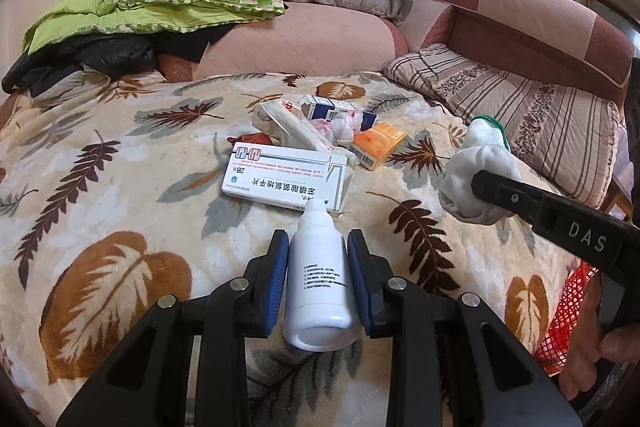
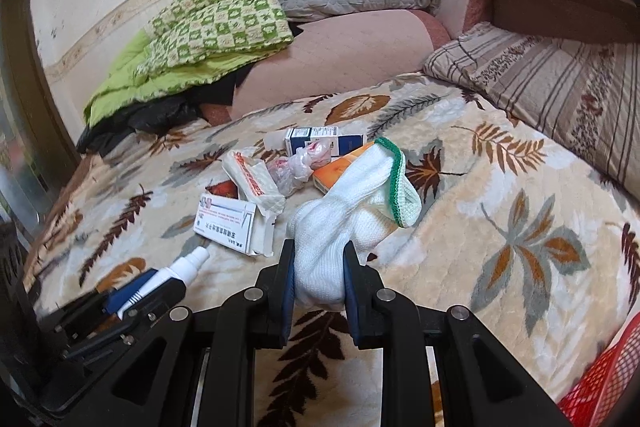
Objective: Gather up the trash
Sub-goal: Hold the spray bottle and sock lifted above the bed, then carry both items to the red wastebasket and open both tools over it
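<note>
"DAS" stands on the right gripper arm — "28" on the white medicine box (upside down).

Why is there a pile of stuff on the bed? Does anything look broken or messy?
Yes. Medicine boxes, a crumpled plastic bag and wrappers lie scattered on the leaf-patterned blanket. The white rectangular medicine box has its end flap torn open. Nothing looks spilled.

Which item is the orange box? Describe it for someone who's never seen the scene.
On the leaf-patterned blanket, find the trash pile mid-bed. The orange box lies at its right edge, beside the blue-and-white box. It is the pile's only orange carton, with a barcode on its near end.
</note>
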Motion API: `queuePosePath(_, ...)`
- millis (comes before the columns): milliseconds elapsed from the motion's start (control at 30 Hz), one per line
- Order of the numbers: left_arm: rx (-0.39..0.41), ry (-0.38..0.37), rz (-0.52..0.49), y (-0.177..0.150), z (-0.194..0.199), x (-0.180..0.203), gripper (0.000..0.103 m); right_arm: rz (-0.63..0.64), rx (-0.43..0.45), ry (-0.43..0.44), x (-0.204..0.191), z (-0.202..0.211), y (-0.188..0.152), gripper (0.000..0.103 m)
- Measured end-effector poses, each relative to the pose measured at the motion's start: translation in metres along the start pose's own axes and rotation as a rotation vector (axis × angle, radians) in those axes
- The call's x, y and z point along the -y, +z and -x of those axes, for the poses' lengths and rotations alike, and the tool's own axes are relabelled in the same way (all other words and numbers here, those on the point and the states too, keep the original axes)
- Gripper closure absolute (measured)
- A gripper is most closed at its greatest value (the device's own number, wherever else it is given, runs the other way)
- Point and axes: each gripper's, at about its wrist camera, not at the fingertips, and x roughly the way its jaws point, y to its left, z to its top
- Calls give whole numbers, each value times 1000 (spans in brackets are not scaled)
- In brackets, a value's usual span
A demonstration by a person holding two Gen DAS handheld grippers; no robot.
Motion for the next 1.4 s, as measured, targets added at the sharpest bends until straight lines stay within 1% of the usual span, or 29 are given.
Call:
queuePosePath(133,-3,-1,3,-2,4,-1,74,-36,43,-7,3,16,0,81)
queuePosePath(233,-12,-6,6,-4,9,0,74,-78,76,-3,10,35,2,80)
queuePosePath(267,-5,-2,1,-4,13,1,74,-87,102,-5,14,48,4,80)
queuePosePath(433,13,-5,-23,0,28,10,74,-76,161,-33,29,85,9,80)
queuePosePath(533,22,-23,-24,5,37,16,74,-106,167,-36,41,94,11,80)
queuePosePath(600,42,-26,-35,10,45,21,74,-115,165,-27,44,95,11,80)
queuePosePath(667,64,-26,-41,15,53,26,74,-112,161,-26,43,97,9,80)
queuePosePath(733,75,-30,-42,20,58,29,74,-106,153,1,38,99,4,80)
queuePosePath(867,81,-48,-39,27,61,37,74,-62,143,33,24,104,-8,80)
queuePosePath(967,71,-74,-49,27,62,47,74,-57,153,53,25,116,-11,80)
queuePosePath(1133,45,-123,-106,24,63,75,74,-96,196,33,51,149,-16,80)
queuePosePath(1267,27,-207,-166,24,63,110,74,-138,207,-26,86,176,-26,80)
queuePosePath(1400,-2,-332,-232,21,62,158,74,-210,205,-108,130,204,-42,80)
